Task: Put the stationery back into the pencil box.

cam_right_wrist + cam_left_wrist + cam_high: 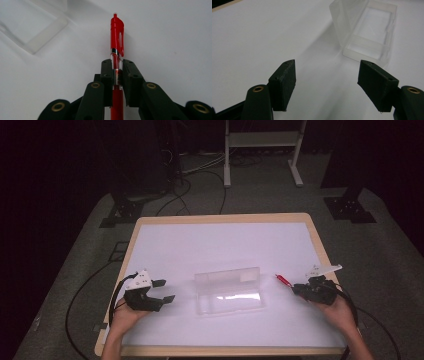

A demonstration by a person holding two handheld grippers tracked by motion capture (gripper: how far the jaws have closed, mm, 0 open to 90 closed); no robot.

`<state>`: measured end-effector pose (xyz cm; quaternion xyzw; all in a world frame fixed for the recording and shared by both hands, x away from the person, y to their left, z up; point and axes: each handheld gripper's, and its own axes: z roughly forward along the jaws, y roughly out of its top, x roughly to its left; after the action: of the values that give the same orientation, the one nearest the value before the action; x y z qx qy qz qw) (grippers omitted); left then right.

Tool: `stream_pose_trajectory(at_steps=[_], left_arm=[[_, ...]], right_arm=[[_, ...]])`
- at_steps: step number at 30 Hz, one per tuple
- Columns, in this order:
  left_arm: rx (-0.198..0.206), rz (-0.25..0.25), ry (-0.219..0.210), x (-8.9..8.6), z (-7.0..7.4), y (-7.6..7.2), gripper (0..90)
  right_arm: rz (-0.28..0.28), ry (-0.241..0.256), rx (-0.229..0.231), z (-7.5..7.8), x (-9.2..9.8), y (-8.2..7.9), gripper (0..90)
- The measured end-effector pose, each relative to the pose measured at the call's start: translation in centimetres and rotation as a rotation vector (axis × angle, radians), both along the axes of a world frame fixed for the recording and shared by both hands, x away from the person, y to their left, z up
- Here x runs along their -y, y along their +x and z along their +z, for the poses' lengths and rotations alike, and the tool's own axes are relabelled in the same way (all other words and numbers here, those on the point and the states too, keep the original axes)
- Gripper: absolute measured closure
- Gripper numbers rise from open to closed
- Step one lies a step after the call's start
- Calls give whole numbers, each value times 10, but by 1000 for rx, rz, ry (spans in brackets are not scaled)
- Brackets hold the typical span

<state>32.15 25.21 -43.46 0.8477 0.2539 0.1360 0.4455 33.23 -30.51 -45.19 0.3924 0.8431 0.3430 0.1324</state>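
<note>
A clear plastic box (231, 290) lies open in the middle of the white table, its lid tipped up at the back. My right gripper (298, 288) sits to the box's right, shut on a red pen (117, 35) whose clip end sticks out ahead of the jaws (283, 279) toward the box (32, 30). My left gripper (164, 291) rests to the left of the box with its jaws wide open and nothing between them (327, 82). In the left gripper view the box (367, 32) lies just ahead and to the right.
The white table top (220, 245) has a wooden rim. Cables trail from both grippers off the near edge. Beyond the table stand a white frame (262, 150) and black stand bases (347, 207) on the grey floor.
</note>
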Motion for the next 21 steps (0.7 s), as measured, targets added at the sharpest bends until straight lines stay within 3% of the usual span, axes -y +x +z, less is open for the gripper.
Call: stream_pose_trajectory(at_steps=[6,21], left_arm=[[-2,10,-6,-2,-1,0,284],[-3,14,-7,-3,-2,0,268]], right_arm=[[18,21,22,20,-1,-3,787],[63,66,48,41,-10,-5,787]])
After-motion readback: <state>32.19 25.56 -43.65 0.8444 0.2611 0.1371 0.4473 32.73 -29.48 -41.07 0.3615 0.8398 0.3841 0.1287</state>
